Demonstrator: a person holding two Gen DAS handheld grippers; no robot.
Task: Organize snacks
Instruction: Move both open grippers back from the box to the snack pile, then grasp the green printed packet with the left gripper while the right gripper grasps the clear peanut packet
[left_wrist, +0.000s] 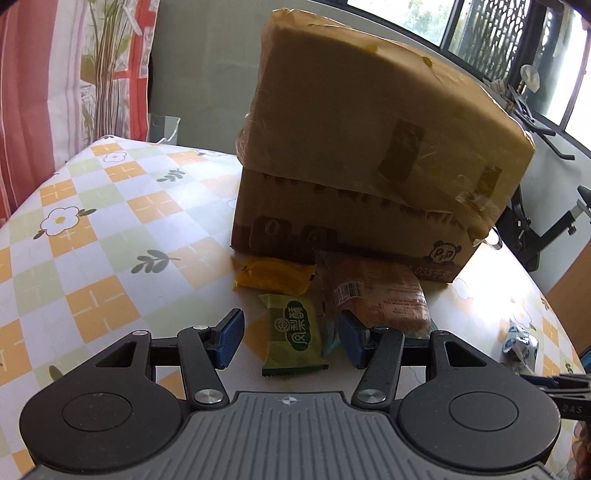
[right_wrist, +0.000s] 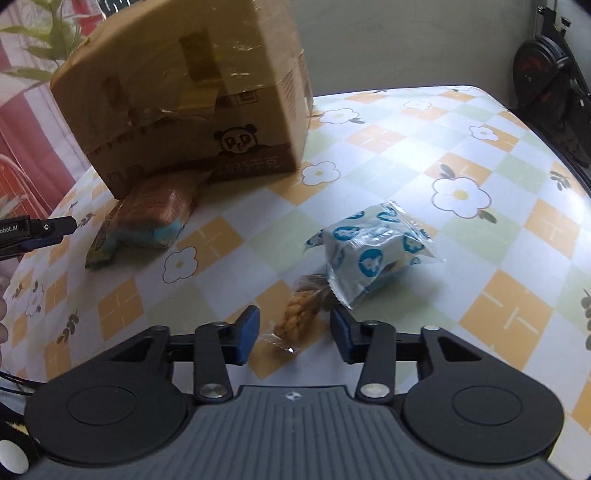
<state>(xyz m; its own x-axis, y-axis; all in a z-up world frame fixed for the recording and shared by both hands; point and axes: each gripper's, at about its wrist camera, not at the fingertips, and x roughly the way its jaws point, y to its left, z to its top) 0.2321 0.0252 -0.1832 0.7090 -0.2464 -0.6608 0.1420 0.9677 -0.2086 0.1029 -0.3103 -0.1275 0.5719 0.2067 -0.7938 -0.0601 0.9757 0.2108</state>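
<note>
Low in the left wrist view, the left gripper (left_wrist: 289, 338) stands parted around a green foil-wrapped pastry packet (left_wrist: 294, 339) without pressing it, while the right gripper (right_wrist: 294, 334) brackets, untouched, a clear-wrapped golden twisted snack (right_wrist: 300, 316) below a taped brown cardboard box (right_wrist: 184, 92).

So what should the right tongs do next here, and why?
Probably close the right tongs on the twisted golden snack in clear wrap. It already lies between the open pads, which do not yet press it, on the checked tablecloth. The blue-and-white packet sits just beyond, touching or overlapping it, so a gentle, low pinch seems wise.
</note>
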